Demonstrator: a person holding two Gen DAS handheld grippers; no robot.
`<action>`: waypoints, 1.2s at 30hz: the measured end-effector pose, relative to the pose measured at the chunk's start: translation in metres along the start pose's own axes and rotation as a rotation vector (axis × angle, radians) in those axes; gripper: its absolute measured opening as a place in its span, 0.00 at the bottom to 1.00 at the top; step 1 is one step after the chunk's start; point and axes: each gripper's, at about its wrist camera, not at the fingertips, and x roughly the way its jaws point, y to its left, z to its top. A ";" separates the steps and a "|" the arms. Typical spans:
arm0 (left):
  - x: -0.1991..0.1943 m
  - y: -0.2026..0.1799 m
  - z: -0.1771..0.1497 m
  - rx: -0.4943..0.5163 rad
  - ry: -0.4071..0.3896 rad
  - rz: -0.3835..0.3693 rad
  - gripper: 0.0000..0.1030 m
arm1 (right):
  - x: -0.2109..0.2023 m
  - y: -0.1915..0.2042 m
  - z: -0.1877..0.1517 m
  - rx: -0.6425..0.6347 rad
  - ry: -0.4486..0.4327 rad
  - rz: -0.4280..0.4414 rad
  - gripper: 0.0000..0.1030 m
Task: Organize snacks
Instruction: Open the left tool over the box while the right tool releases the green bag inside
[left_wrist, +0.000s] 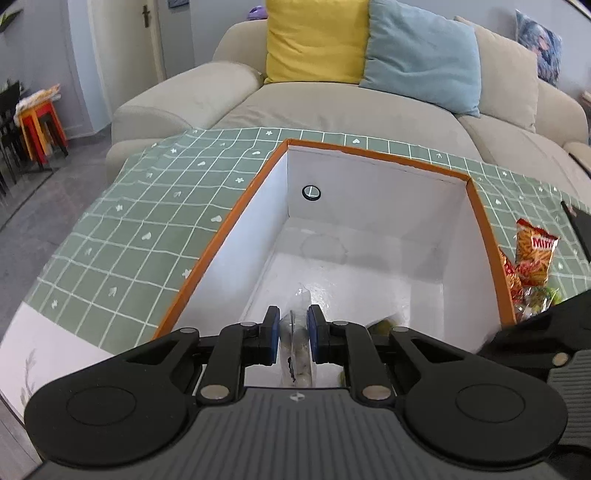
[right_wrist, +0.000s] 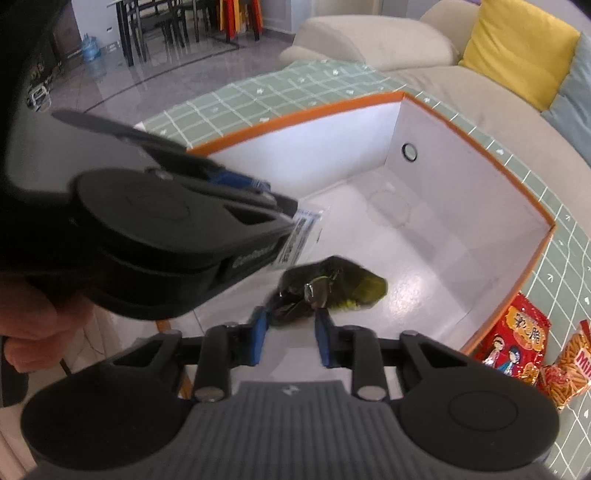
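An orange-rimmed white box (left_wrist: 236, 218) stands on the green checked tablecloth. My left gripper (left_wrist: 291, 321) is shut on a clear plastic snack packet (left_wrist: 295, 350) and holds it over the near end of the box. It also shows in the right wrist view (right_wrist: 258, 192), with the packet's label (right_wrist: 301, 236) sticking out. A dark green and yellow snack bag (right_wrist: 332, 288) lies on the box floor. My right gripper (right_wrist: 291, 332) is open just above that bag, its fingers either side of the bag's near end.
A red snack bag (right_wrist: 517, 339) and an orange stick-snack bag (right_wrist: 569, 369) lie on the tablecloth (left_wrist: 129, 221) just outside the box's right wall; they also show in the left wrist view (left_wrist: 532, 258). A beige sofa (left_wrist: 295, 103) with yellow and blue cushions stands behind the table.
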 end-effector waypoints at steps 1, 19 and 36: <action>-0.001 -0.003 -0.001 0.018 -0.008 -0.002 0.16 | 0.003 0.000 0.001 -0.001 0.014 0.001 0.00; 0.000 0.005 0.000 -0.016 -0.015 -0.072 0.16 | -0.010 -0.008 -0.017 -0.008 -0.011 -0.050 0.08; -0.013 0.009 -0.007 -0.012 -0.012 0.032 0.40 | -0.018 -0.010 -0.020 0.027 -0.028 -0.042 0.23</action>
